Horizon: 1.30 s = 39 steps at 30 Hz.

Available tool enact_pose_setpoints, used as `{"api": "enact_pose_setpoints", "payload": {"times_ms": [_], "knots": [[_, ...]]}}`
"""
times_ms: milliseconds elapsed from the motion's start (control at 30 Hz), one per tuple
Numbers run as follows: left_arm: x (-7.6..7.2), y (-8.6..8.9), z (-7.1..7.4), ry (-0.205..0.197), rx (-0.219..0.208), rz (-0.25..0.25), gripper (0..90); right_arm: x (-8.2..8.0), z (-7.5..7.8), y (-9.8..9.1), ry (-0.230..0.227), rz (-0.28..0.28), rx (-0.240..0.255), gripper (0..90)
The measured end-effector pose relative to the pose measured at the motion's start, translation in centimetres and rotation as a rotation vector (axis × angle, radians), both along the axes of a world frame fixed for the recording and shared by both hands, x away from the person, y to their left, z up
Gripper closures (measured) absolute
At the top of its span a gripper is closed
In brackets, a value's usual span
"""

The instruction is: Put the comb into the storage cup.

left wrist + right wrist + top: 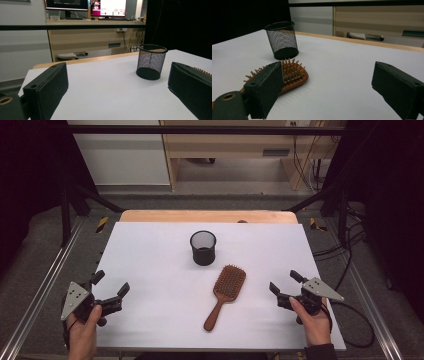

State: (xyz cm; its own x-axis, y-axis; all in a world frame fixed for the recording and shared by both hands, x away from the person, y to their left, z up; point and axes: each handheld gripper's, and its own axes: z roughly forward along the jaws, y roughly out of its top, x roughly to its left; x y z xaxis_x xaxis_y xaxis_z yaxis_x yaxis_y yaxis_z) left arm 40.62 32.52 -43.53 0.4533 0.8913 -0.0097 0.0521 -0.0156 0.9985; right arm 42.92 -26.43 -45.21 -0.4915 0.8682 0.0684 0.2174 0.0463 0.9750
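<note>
Hairbrush [225,294] lies bristles-up on the counter [150,265], just beside the upright mesh cup [203,247]. Left claw [111,288] and right claw [283,282] stand apart, empty. Nothing appears started.

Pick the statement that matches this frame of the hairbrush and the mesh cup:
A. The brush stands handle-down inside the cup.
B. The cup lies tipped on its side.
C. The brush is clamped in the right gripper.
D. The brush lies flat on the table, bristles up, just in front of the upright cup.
D: the hairbrush lies bristles up on the white table, apart from the upright mesh cup, and both grippers are open, holding nothing.
</note>
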Motion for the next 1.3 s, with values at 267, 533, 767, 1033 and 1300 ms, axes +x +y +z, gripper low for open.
{"api": "enact_pose_setpoints", "payload": {"times_ms": [267,533,767,1033,1300], "knots": [[0.0,0.0,-0.1,0.006,-0.002,0.005,3.3,0.2,0.2,0.5,0.051,-0.039,0.008,8.1],[0.1,0.1,-0.1,0.013,0.003,0.015,3.5,0.5,0.3,2.2,0.075,-0.012,-0.003,10.5],[0.1,0.2,-0.1,0.014,-0.002,0.016,3.5,0.5,0.4,3.8,0.095,0.011,-0.020,14.7],[0.1,0.1,-0.2,0.016,0.002,0.012,3.4,0.4,0.7,5.7,0.089,0.035,-0.029,17.7],[0.2,0.1,-0.2,0.020,0.005,0.011,3.5,0.3,1.7,8.6,0.072,0.093,-0.047,20.5]]}}
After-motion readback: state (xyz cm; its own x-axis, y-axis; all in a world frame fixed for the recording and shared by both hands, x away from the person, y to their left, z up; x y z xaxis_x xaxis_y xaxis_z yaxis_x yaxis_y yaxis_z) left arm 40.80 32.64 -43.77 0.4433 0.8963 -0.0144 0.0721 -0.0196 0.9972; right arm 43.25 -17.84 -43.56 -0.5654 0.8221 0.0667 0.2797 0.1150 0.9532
